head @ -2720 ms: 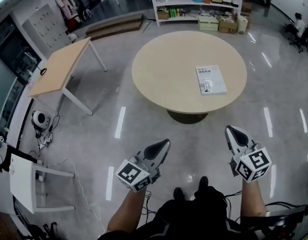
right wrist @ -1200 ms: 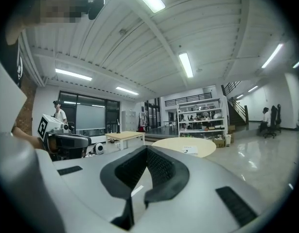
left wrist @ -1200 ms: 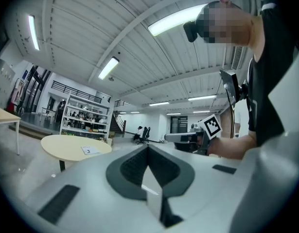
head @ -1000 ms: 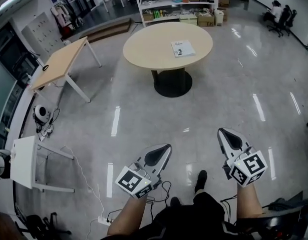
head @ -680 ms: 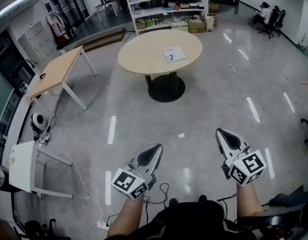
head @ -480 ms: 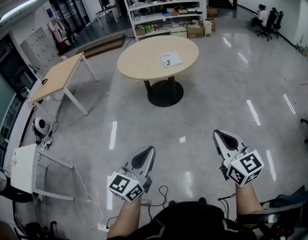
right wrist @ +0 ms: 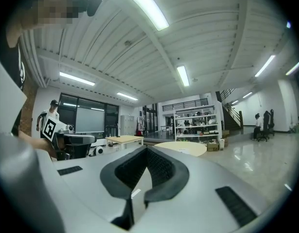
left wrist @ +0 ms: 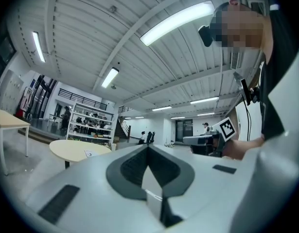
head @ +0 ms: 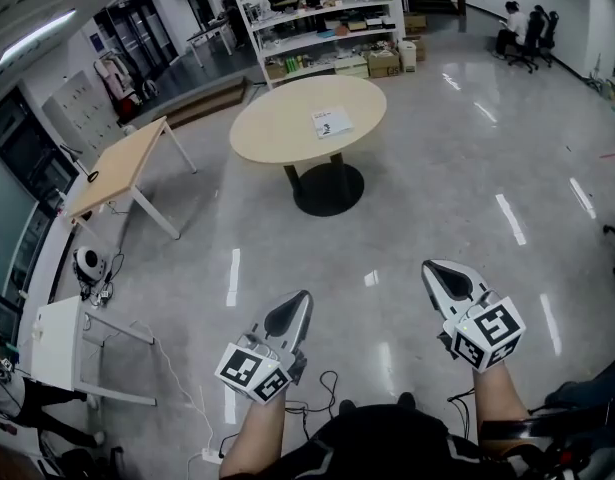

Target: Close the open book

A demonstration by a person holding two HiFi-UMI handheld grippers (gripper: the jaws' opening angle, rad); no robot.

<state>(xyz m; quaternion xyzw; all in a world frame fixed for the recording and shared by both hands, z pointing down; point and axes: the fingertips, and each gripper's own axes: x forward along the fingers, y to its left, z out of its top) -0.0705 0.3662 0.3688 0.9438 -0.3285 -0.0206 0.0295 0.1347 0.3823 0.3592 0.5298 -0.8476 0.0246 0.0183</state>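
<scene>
The book (head: 331, 121) is seen lying flat on the round desk (head: 272, 133) in the upper centre of the head view, towards that desk's right side; whether it is open cannot be told at this size. The left tongs (head: 295, 306) and the right tongs (head: 439, 274) are held over the floor (head: 407, 198) in the lower part of the frame, well apart from the desk. Each pair is shown pressed together, with nothing between. A rectangular wooden desk (head: 122, 158) is seen at the upper left, and shelves (head: 317, 13) at the top.
</scene>
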